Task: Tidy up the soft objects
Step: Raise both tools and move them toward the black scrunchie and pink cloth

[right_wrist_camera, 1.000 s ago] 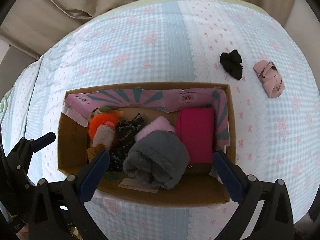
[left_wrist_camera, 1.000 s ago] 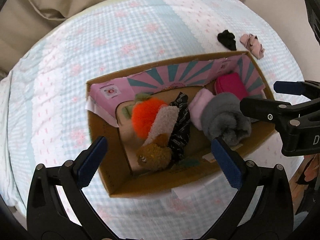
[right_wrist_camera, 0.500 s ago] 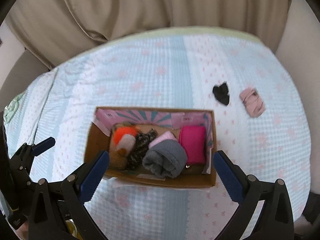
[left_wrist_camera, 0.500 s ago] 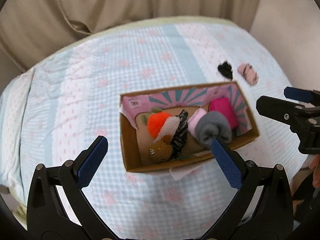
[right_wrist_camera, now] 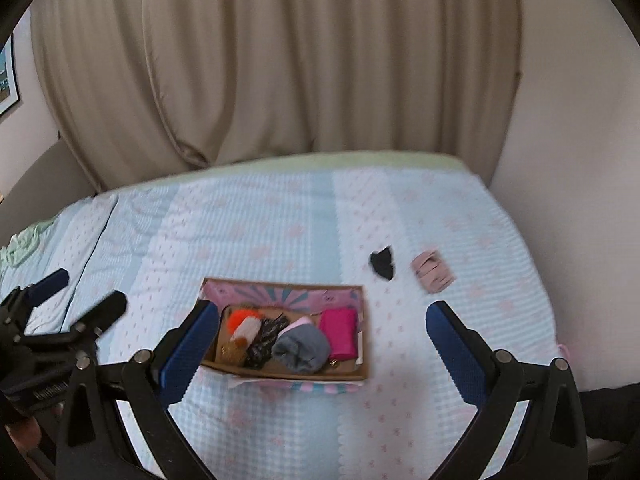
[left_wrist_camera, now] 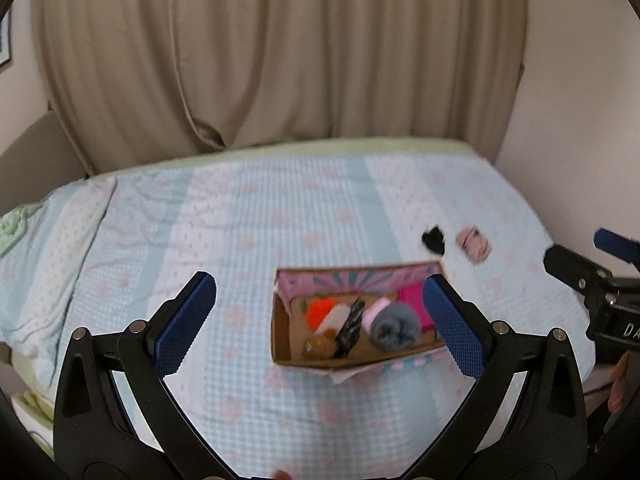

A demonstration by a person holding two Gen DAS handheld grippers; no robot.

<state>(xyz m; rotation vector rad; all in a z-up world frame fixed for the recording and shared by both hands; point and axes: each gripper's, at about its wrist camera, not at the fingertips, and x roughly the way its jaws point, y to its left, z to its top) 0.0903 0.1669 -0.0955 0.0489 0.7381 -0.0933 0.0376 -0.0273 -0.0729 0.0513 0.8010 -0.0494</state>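
Observation:
A cardboard box [left_wrist_camera: 282,332] [right_wrist_camera: 360,374] lies on the bed. It holds an orange pom-pom [left_wrist_camera: 320,309] [right_wrist_camera: 239,316], a grey rolled item [left_wrist_camera: 390,326] [right_wrist_camera: 300,346], a magenta item [left_wrist_camera: 412,300] [right_wrist_camera: 340,332] and other soft things. A black soft item [left_wrist_camera: 434,238] [right_wrist_camera: 383,263] and a pink one [left_wrist_camera: 473,243] [right_wrist_camera: 433,273] lie on the bedspread beyond the box's right end. My left gripper [left_wrist_camera: 320,322] is open and empty, well back from the box. My right gripper [right_wrist_camera: 322,350] is open and empty, also held back.
The bed has a light blue and white patterned cover [left_wrist_camera: 240,220] [right_wrist_camera: 260,220]. Beige curtains [left_wrist_camera: 260,60] [right_wrist_camera: 300,60] hang behind it. A wall [right_wrist_camera: 568,140] stands at the right. The right gripper shows at the right edge of the left view [left_wrist_camera: 592,276].
Both grippers have pulled back and up from the box, which now looks much smaller. The curtains have come into view. Both stay open and empty.

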